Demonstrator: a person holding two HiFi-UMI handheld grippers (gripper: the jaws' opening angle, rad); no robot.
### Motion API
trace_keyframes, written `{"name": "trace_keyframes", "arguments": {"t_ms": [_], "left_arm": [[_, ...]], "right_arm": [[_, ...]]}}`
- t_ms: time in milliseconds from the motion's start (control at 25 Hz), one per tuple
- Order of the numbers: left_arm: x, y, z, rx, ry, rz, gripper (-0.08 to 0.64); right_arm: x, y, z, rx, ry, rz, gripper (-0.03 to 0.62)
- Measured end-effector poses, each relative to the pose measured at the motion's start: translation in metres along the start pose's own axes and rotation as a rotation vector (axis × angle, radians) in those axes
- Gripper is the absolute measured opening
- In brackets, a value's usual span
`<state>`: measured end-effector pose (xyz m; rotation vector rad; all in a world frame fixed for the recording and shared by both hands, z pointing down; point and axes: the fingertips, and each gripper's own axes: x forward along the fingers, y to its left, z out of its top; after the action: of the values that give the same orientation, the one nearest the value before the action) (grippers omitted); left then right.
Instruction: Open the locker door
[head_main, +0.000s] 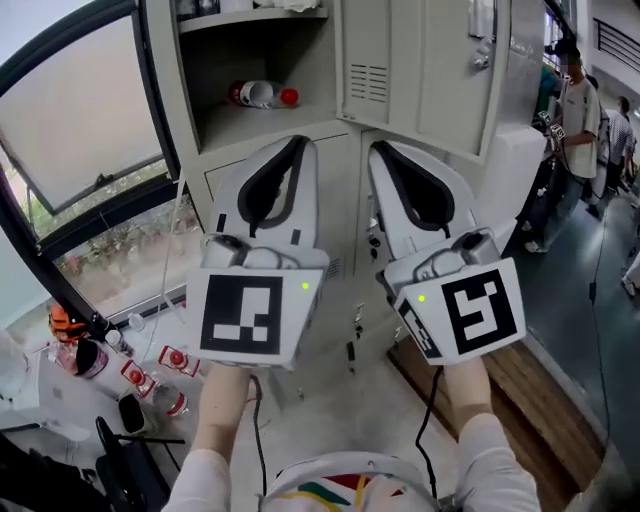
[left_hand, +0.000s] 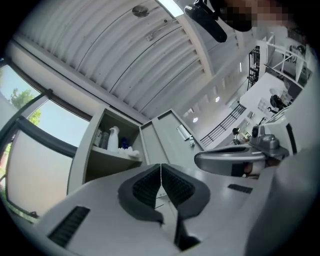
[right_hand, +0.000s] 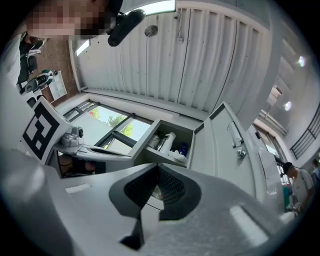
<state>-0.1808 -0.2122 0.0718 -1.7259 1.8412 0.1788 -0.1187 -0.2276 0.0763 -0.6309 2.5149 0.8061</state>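
A large industrial hall, with grey metal lockers (head_main: 420, 70), a corrugated roof (right_hand: 210, 60) and a railing (left_hand: 225, 127).

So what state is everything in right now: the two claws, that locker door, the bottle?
left gripper: shut, nothing between the jaws.
right gripper: shut, nothing between the jaws.
upper locker door: swung open.
bottle: lying on its side.

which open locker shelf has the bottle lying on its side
The lower open shelf, upper left in the head view: a red-capped bottle lies on its side there. The shelf above holds an upright white bottle instead.
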Motion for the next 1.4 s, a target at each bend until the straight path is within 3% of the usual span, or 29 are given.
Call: {"name": "trace_keyframes", "arguments": {"t_ms": [320,640,880,1120,1400], "left_arm": [[-0.068,0.048,-0.039,0.028,0.066,0.195,0.015],[-0.133,0.050,-0.086,0.045,0.106,0.328,0.015],[-0.171,0.029,-0.125,0.023,0.165,0.400,0.015],[-0.211,0.014,-0.179,-0.020,0.276,0.486,0.015],[-0.234,0.015,-0.207,-0.079,0.325,0.549,0.015]], "right_arm": [[0.000,0.044,-0.015,0.048,-0.061,0.007,0.005],[-0.030,0.089,-0.062,0.093,-0.029,-0.021,0.005],[-0.058,0.130,-0.116,0.115,0.093,0.015,0.005],[-0.095,0.172,-0.170,0.235,0.192,0.070,0.005],[-0.112,0.198,-0.208,0.288,0.300,0.128,0.005]]}}
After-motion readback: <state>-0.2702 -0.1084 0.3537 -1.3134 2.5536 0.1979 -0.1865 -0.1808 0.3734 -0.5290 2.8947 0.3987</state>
